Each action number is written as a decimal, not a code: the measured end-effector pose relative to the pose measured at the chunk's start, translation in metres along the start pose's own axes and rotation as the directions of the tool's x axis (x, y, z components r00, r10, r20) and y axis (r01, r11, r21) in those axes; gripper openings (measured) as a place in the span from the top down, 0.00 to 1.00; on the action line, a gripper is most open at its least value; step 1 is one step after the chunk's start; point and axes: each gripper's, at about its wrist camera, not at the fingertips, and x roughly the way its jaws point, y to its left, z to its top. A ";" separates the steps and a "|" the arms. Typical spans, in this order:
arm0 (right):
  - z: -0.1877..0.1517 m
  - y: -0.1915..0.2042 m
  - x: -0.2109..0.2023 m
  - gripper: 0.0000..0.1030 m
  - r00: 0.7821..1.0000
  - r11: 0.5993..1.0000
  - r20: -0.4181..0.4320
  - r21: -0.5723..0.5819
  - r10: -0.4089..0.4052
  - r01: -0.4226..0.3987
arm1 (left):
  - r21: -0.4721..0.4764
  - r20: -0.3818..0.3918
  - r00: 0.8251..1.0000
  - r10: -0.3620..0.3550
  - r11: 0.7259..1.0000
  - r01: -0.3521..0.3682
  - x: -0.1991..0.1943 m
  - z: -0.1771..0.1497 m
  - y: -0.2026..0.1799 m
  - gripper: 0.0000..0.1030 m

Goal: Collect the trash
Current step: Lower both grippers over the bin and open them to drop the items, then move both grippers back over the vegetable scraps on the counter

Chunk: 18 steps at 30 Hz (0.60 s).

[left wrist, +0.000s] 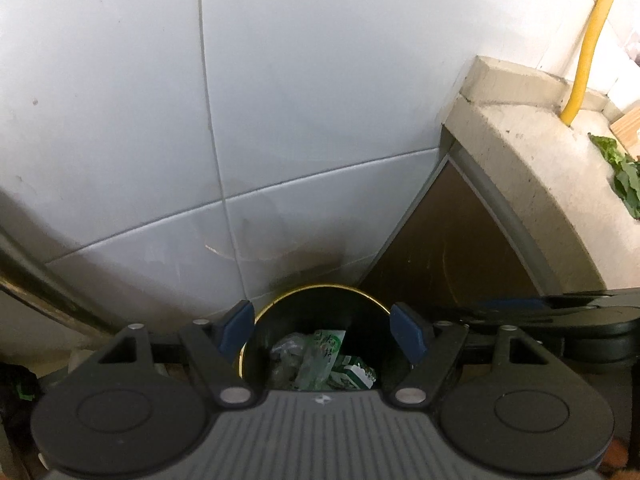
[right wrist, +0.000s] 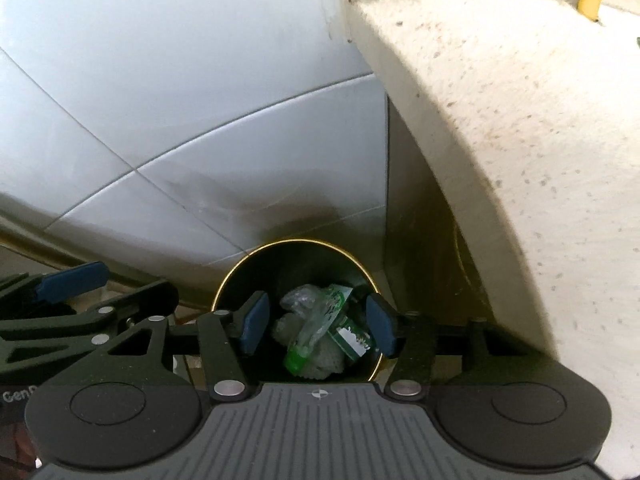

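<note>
A black bin with a gold rim (left wrist: 320, 287) stands on the floor against the tiled wall. Inside it lie a clear plastic bottle (right wrist: 316, 330) with a green cap, a green and white carton (right wrist: 352, 336) and crumpled clear plastic (right wrist: 300, 298). The same bottle (left wrist: 320, 360) and carton (left wrist: 354, 374) show in the left wrist view. My left gripper (left wrist: 323, 330) hangs open above the bin's mouth, nothing between its blue pads. My right gripper (right wrist: 318, 324) is open over the bin (right wrist: 292, 241) too, jaws empty. The two grippers are side by side.
Grey wall tiles (left wrist: 280, 120) rise behind the bin. A speckled stone counter (right wrist: 500, 140) overhangs on the right, with a brown cabinet front (left wrist: 452, 248) below it. On the counter are a yellow pipe (left wrist: 592, 40), green leaves (left wrist: 622, 176) and a wooden board. A metal rail (left wrist: 36, 280) runs at the left.
</note>
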 end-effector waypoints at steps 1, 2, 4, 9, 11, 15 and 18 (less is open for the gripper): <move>-0.001 0.000 -0.003 0.39 1.000 1.000 0.006 0.000 -0.004 0.004 | 0.002 0.005 1.000 0.002 1.000 -0.002 -0.001 0.000 0.000 0.33; -0.001 0.000 -0.004 0.39 1.000 1.000 0.013 0.004 -0.008 0.008 | 0.005 0.010 1.000 0.002 1.000 -0.002 -0.002 0.000 -0.001 0.33; -0.002 -0.001 -0.008 0.39 1.000 1.000 0.020 0.011 -0.004 0.004 | 0.009 0.020 1.000 0.002 1.000 -0.002 -0.004 0.001 -0.001 0.33; -0.006 0.000 -0.025 0.39 0.999 1.000 0.053 0.013 -0.010 0.009 | 0.013 0.061 0.998 0.008 1.000 -0.008 -0.013 0.002 -0.001 0.33; -0.007 0.001 -0.033 0.39 0.998 1.000 0.070 0.015 -0.009 0.008 | 0.011 0.078 0.997 0.008 1.000 -0.009 -0.018 0.002 0.000 0.33; -0.009 0.005 -0.048 0.37 0.994 1.000 0.112 0.007 -0.019 0.018 | 0.025 0.122 0.992 0.021 0.999 -0.024 -0.027 0.002 -0.002 0.33; -0.011 0.007 -0.061 0.36 0.990 1.000 0.139 0.007 -0.024 0.023 | 0.044 0.164 0.986 0.017 0.999 -0.025 -0.037 0.002 -0.005 0.33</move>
